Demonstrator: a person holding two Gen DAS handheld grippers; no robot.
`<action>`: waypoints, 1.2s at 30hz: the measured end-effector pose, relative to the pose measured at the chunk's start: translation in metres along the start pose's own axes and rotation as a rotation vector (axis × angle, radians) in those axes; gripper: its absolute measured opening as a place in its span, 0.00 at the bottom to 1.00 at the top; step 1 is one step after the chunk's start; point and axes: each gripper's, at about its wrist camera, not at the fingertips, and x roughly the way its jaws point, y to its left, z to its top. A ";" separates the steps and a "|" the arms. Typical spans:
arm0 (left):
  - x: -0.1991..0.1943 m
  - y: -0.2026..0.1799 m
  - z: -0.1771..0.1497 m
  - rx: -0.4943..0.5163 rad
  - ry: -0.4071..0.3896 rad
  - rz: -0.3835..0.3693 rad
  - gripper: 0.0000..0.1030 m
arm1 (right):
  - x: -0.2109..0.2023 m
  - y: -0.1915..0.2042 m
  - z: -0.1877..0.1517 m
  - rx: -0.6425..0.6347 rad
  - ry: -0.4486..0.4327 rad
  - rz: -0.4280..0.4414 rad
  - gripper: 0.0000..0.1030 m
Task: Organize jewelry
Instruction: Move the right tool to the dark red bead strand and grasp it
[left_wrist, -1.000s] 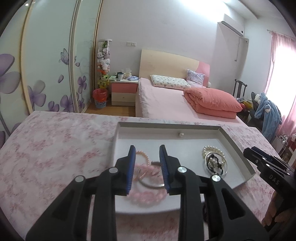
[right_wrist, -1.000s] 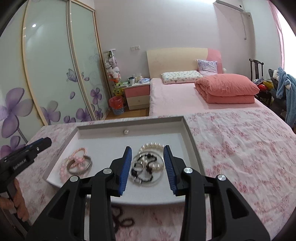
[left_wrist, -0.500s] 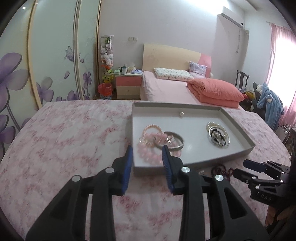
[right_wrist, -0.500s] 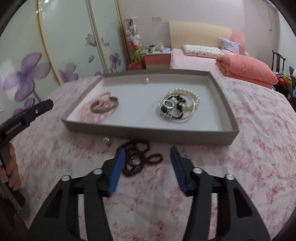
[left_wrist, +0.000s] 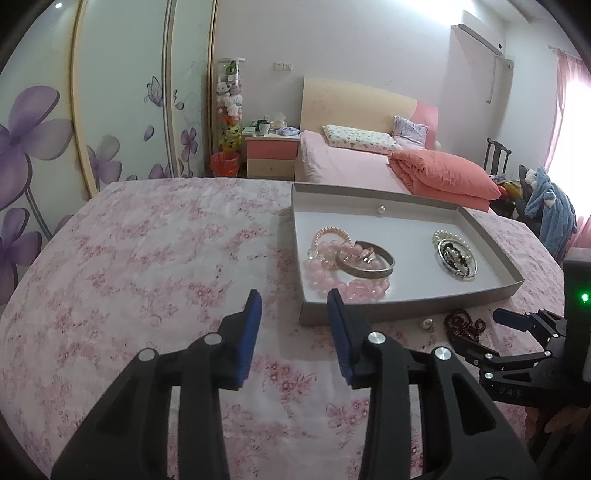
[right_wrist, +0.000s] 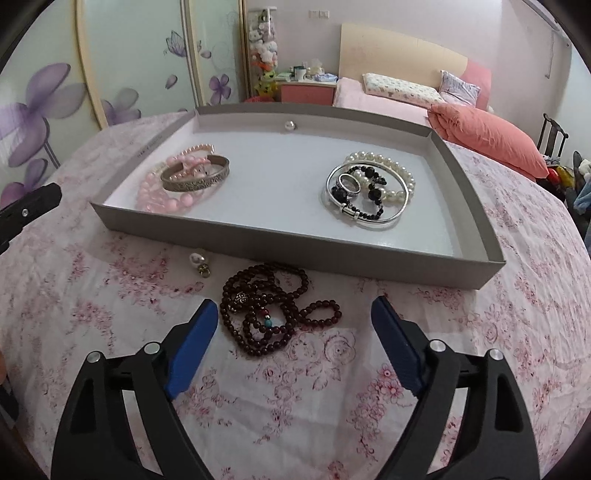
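On the flowered pink tablecloth (right_wrist: 498, 332) that covers my work surface, a shallow grey tray (right_wrist: 280, 247) sits near the middle, with a pink bed (left_wrist: 354, 166) well behind it. Inside the tray I see two heaps set well apart: toward its left, pink bead bracelets (right_wrist: 166, 195) with an engraved metal bangle (right_wrist: 195, 175) lying on top of them; toward its right, a white pearl bracelet (right_wrist: 384, 166), a thin silver bangle (right_wrist: 369, 192), black beads (right_wrist: 373, 188) and a silver ring (right_wrist: 349, 183), all tangled together. One small pearl (right_wrist: 289, 125) rests alone by the tray's far wall.

My right claw (right_wrist: 295, 341) hangs low over the cloth in front of the tray, its blue pads spread wide and holding nothing. A heap of dark red prayer beads (right_wrist: 273, 314) lies on the cloth between those pads and just ahead of them; neither pad touches the strand. A pearl earring (right_wrist: 199, 262) lies on the cloth just left of the beads, close to the tray's front wall.

My left claw (left_wrist: 293, 332) sits off to the left of the tray, above bare cloth near the tray's front left corner, its pads parted by a moderate gap and pinching nothing.
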 end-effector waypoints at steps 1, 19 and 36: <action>0.001 0.001 -0.001 -0.001 0.002 0.001 0.36 | 0.002 0.002 0.001 -0.006 0.007 0.000 0.82; -0.003 -0.029 -0.006 0.037 0.023 -0.063 0.46 | -0.011 -0.031 -0.008 0.078 -0.010 -0.024 0.13; 0.046 -0.124 -0.025 0.148 0.204 -0.088 0.62 | -0.021 -0.075 -0.027 0.150 -0.016 -0.123 0.13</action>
